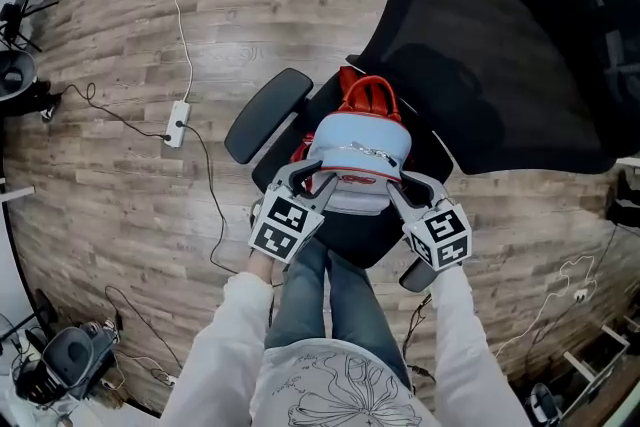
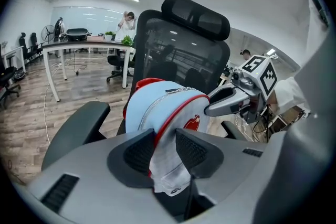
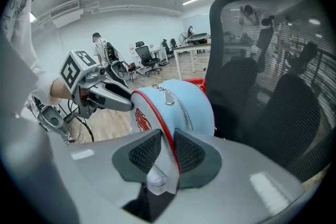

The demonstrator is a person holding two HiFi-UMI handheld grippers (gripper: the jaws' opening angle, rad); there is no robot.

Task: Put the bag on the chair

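A light blue bag (image 1: pixel 357 160) with red trim and red handles rests upright on the seat of a black office chair (image 1: pixel 470 45), in front of its mesh backrest. My left gripper (image 1: pixel 305 177) is shut on the bag's left side, and in the left gripper view (image 2: pixel 165 147) the fabric edge sits pinched between the pads. My right gripper (image 1: pixel 405 187) is shut on the bag's right side, and the right gripper view (image 3: pixel 167 149) shows the red-trimmed seam clamped there. The bag (image 2: pixel 163 107) fills the middle of both gripper views (image 3: pixel 181 105).
The chair's left armrest (image 1: pixel 268 113) juts out beside the bag. A white power strip (image 1: pixel 177 123) with cables lies on the wooden floor to the left. My legs (image 1: pixel 325 300) stand against the seat front. Desks (image 2: pixel 84 44) and other chairs stand far behind.
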